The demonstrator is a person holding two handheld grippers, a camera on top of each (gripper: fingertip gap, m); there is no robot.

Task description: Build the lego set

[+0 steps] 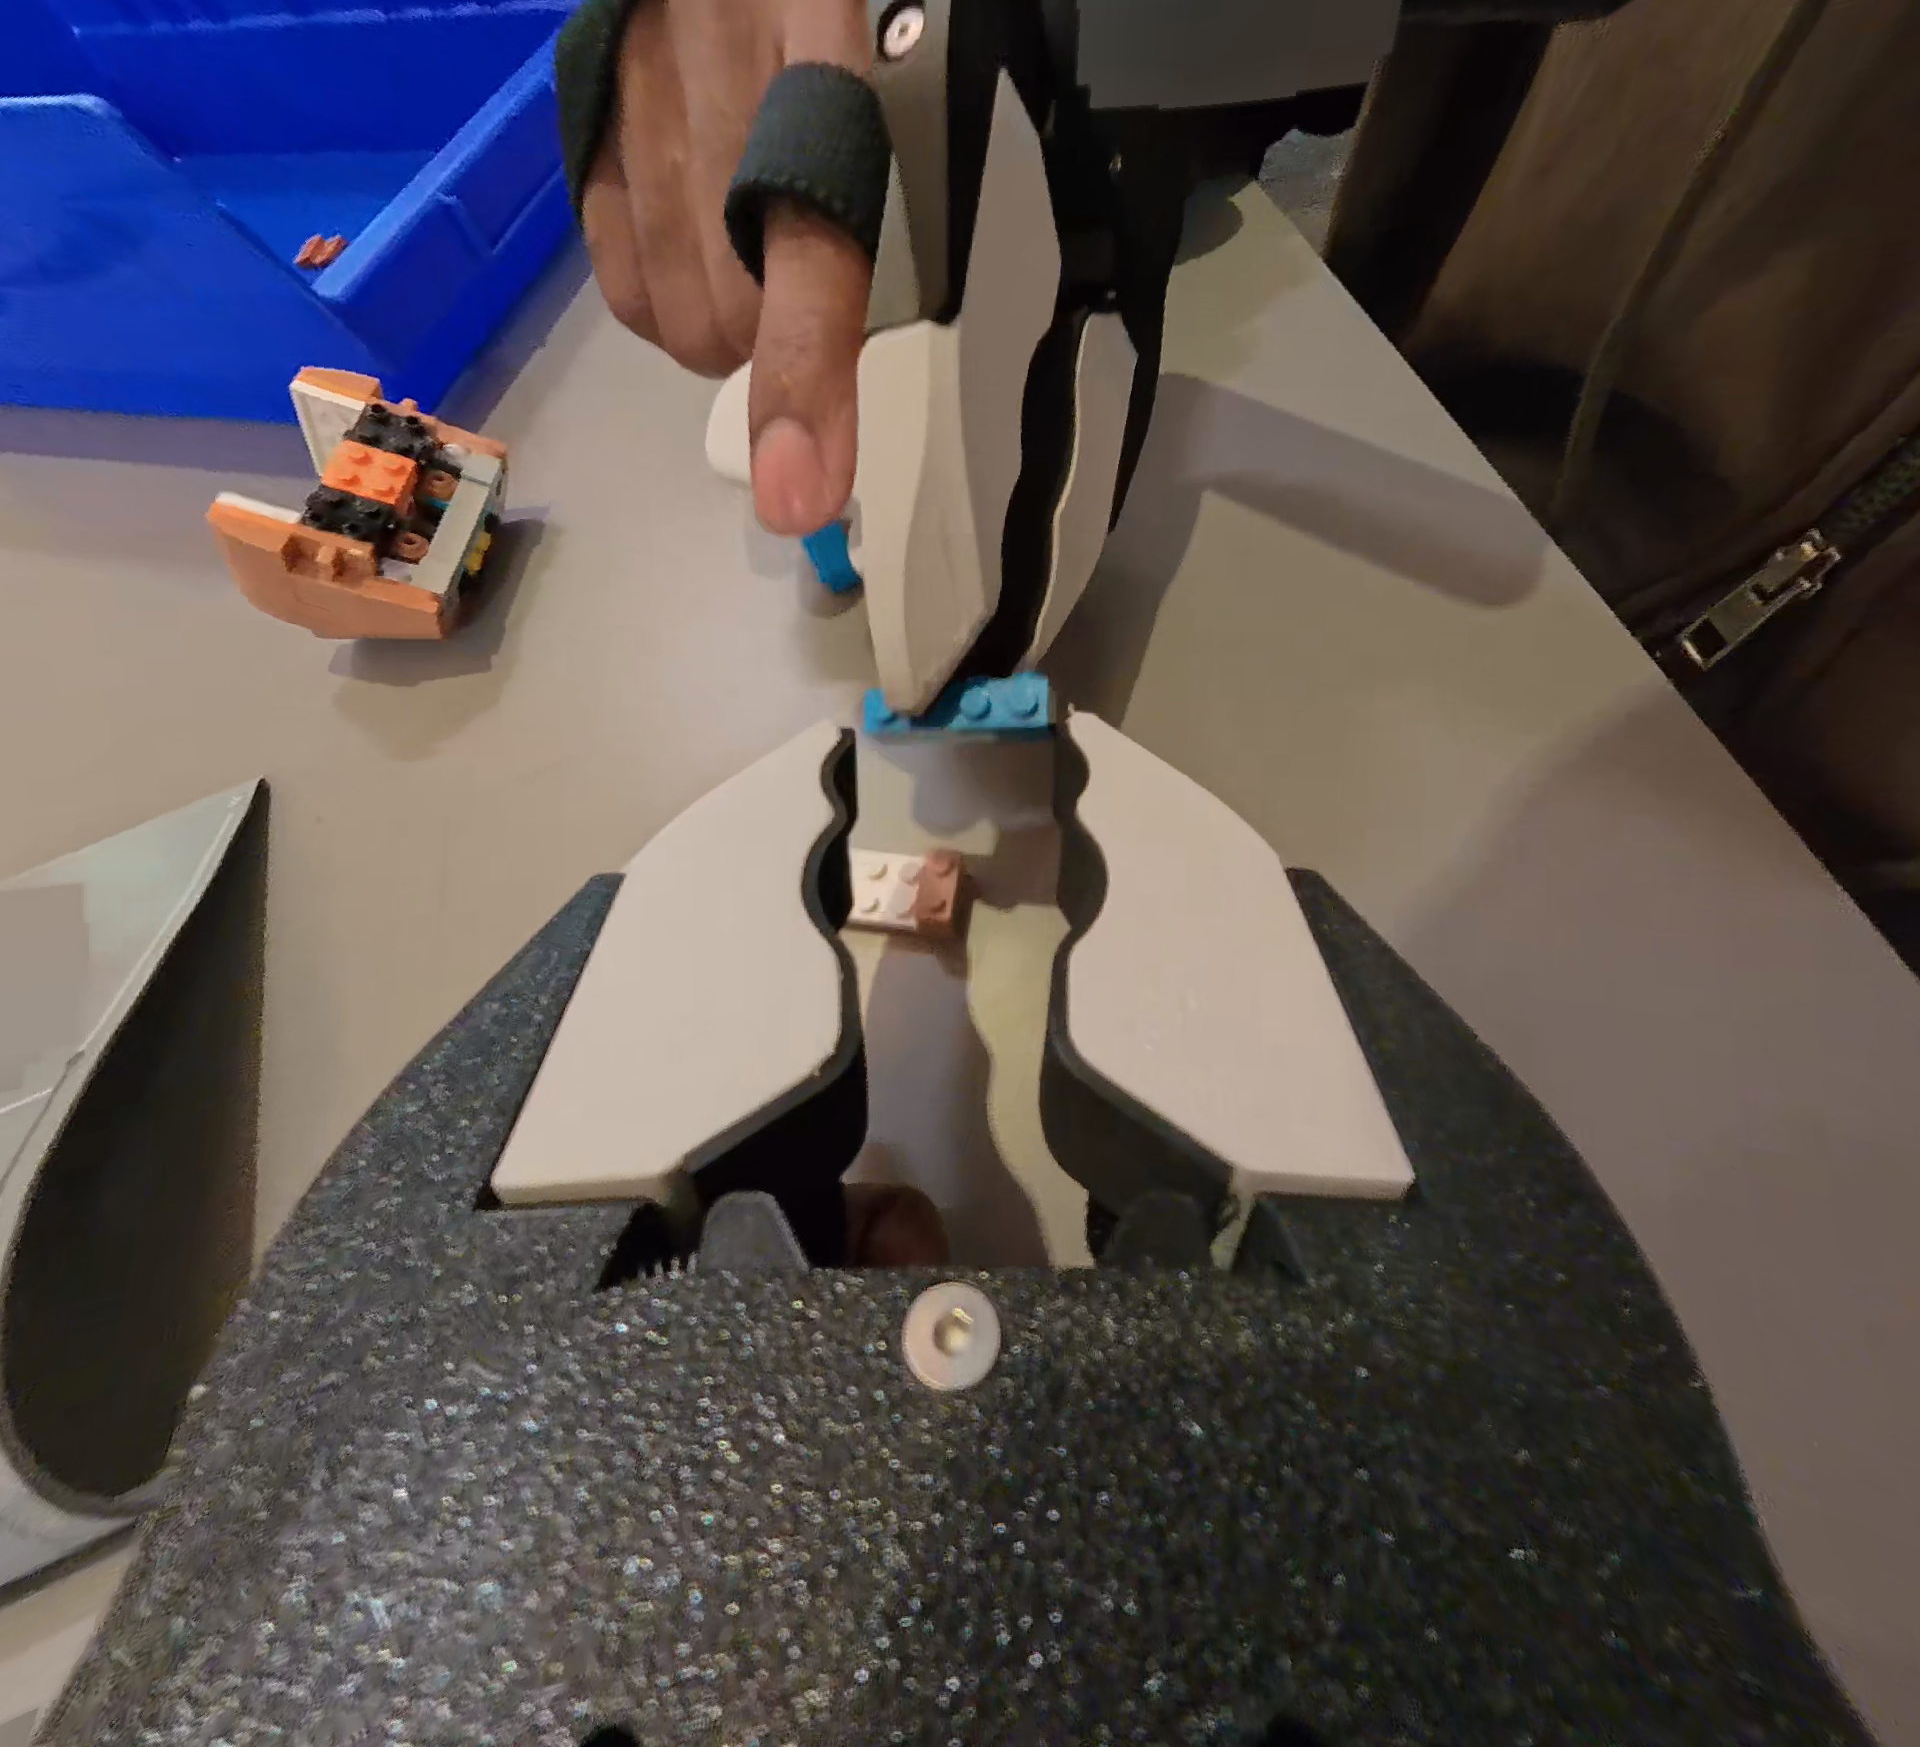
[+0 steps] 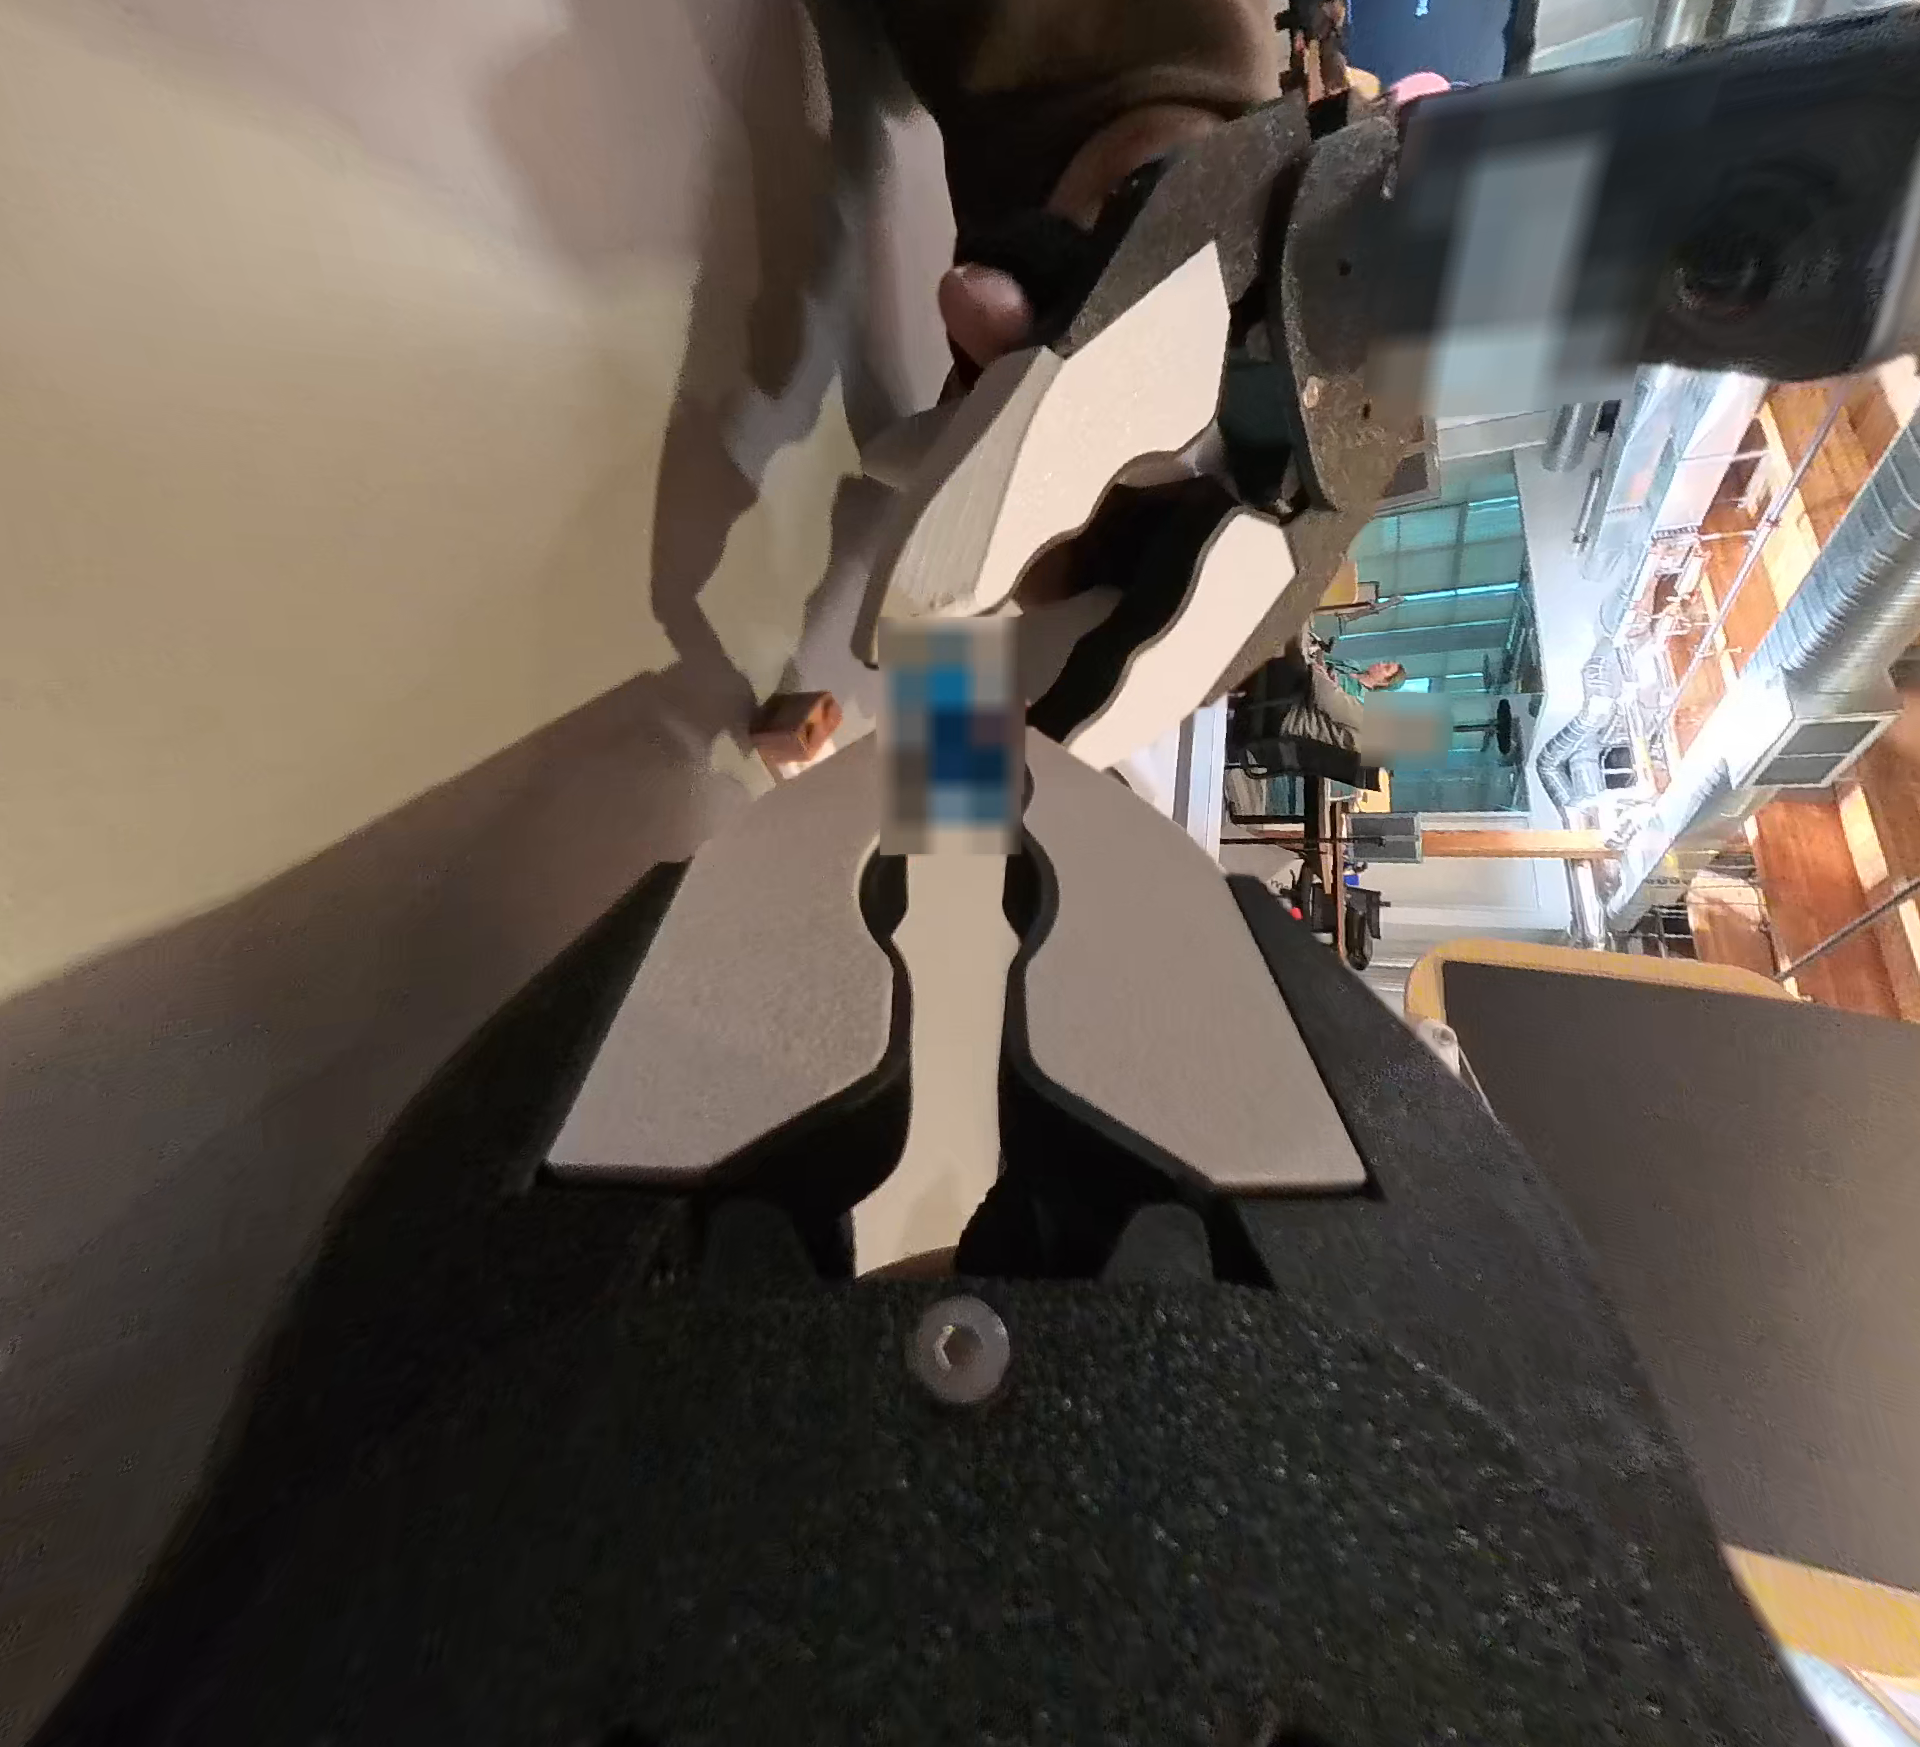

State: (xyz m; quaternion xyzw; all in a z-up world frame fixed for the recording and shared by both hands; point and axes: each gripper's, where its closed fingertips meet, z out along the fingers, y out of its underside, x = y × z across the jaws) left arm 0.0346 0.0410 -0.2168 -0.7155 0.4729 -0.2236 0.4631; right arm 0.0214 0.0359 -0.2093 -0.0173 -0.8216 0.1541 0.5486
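Two hand-held tools meet tip to tip over a grey counter (image 1: 1299, 762). In the left wrist view, the left tool (image 1: 954, 741) has its two pale fingers spread moderately apart, and a blue Lego plate (image 1: 987, 708) spans the gap right at their tips; whether they press on it cannot be told. The right tool (image 1: 992, 658) comes down from above, gripped by a hand (image 1: 717, 139) wearing black finger straps, its fingers nearly together with their tips on the blue plate. Whether it actually pinches the plate cannot be told. On the counter between the left tool's fingers lies a small white-and-brown Lego piece (image 1: 912, 889). To the left sits a partly built orange, black and grey Lego model (image 1: 364, 513), near blue storage bins (image 1: 260, 87). A second small blue piece (image 1: 831, 554) lies behind the right tool. In the right wrist view, a mosaic patch hides the meeting point
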